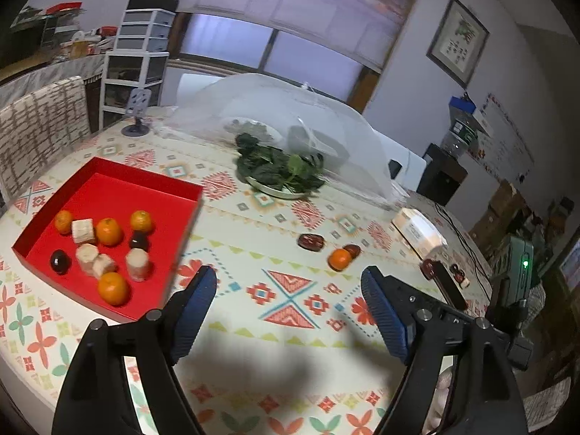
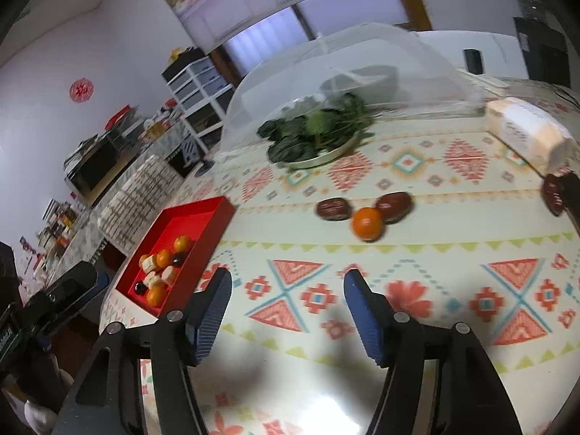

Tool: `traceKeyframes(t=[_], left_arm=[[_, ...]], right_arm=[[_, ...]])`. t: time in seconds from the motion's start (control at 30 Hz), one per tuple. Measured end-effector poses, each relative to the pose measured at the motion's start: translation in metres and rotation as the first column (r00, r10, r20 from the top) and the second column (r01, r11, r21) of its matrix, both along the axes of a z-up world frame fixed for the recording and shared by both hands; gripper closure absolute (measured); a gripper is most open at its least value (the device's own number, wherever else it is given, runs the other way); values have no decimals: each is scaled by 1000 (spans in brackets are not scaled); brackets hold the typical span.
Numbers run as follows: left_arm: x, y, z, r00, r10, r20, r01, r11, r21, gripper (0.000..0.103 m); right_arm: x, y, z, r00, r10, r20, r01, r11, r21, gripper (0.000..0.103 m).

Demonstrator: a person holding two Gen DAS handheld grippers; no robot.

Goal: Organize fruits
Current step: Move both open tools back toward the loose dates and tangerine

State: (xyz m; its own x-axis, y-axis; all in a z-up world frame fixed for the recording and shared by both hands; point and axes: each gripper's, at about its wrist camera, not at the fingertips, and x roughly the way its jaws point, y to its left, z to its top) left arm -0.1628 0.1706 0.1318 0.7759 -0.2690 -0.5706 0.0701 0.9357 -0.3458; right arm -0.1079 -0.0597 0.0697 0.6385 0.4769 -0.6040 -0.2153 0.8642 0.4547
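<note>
Left gripper (image 1: 288,286) jaws apart, nothing between them, over the patterned tablecloth (image 1: 286,326). Right gripper (image 2: 288,288) same: apart, empty. Red tray (image 1: 108,195) at left holds tangerines, dark jujubes and pale cut chunks. Farther out on the cloth: loose tangerine (image 2: 367,224) touching one jujube (image 2: 393,206), another jujube (image 2: 332,209) beside. Plate of greens (image 2: 319,134) beyond.

Count on inspection. Red tray (image 1: 108,170): four oranges (image 1: 108,231), four pale cut chunks (image 1: 83,231) and two dark round fruits (image 1: 59,261). Loose on the tabletop (image 1: 290,224): one orange (image 1: 340,259) and three dark red dates (image 1: 310,242), the third at the right edge. One plate of leafy greens (image 1: 279,168). One mesh food cover (image 1: 290,108).
</note>
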Motion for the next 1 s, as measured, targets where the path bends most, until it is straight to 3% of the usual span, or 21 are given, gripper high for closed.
traceKeyframes(t=[0.47,1.0], left_arm=[[15,-36,-12,998,-41,-49,43,999,32,22],[54,-46,-49,987,-56,-148,59,998,16,21]], right_arm=[[4,-51,-19,998,-62,-32,63,998,32,32],[37,-77,-49,988,-109,-110,111,994,11,32]])
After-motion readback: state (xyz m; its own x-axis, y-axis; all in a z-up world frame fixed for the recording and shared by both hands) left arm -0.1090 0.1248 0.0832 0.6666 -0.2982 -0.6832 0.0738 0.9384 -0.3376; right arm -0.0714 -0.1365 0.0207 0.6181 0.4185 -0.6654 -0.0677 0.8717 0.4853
